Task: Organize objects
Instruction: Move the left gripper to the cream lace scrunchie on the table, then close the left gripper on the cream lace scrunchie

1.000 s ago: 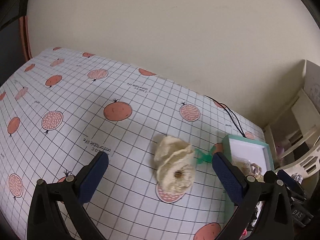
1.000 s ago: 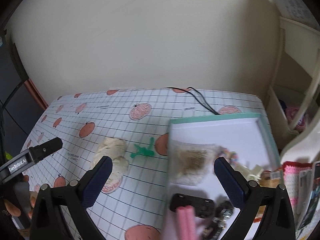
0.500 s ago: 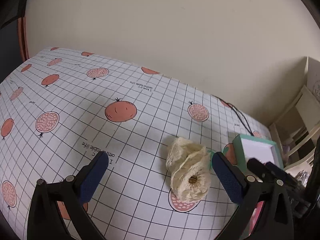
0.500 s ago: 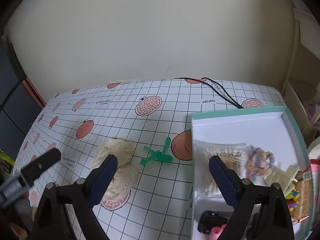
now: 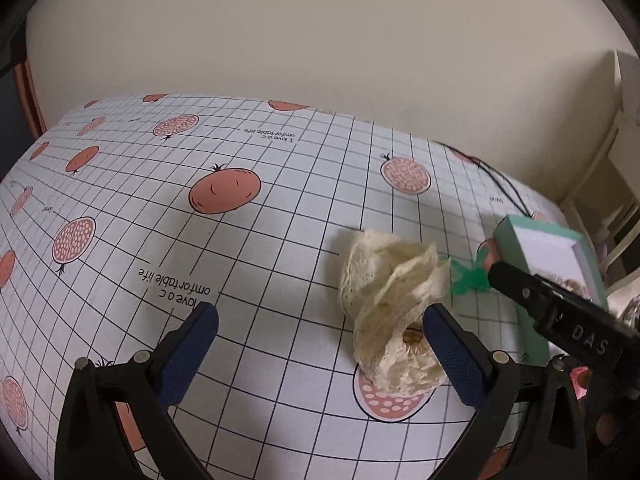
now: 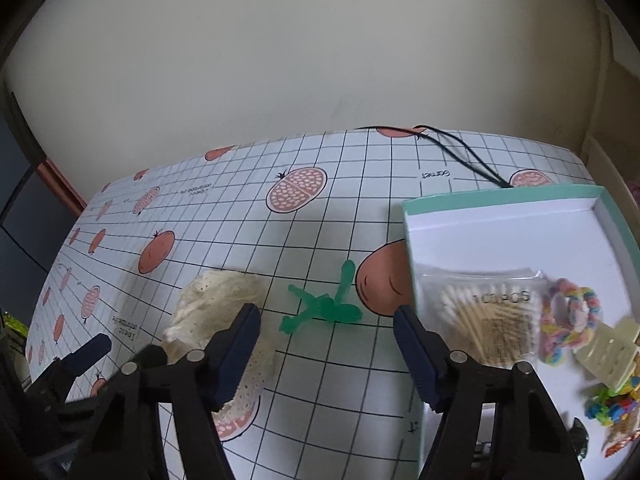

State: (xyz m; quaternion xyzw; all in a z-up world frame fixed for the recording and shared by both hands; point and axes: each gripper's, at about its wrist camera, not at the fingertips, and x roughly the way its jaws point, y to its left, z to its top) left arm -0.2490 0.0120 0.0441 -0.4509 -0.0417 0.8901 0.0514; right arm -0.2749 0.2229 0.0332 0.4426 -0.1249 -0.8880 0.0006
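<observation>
Between the spread fingers of the right gripper (image 6: 326, 354), green plastic piece (image 6: 322, 310) on the tablecloth (image 6: 320, 220), cream lace scrunchie (image 5: 394, 312) at the right finger of the wide-open left gripper (image 5: 320, 354), teal box (image 6: 520, 240) rightward.

Pretty dim, soft indoor light with faint shadows on the desk (image 5: 280, 240), heavy fisheye bending, dark vignetted corners, slight blur.

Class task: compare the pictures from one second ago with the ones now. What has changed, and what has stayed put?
The right gripper has swung left from over the teal-rimmed white box towards the small green plastic piece. The left gripper has moved closer to the cream lace cloth bundle. Both stayed open and empty; bundle, green piece and box did not move.
</observation>
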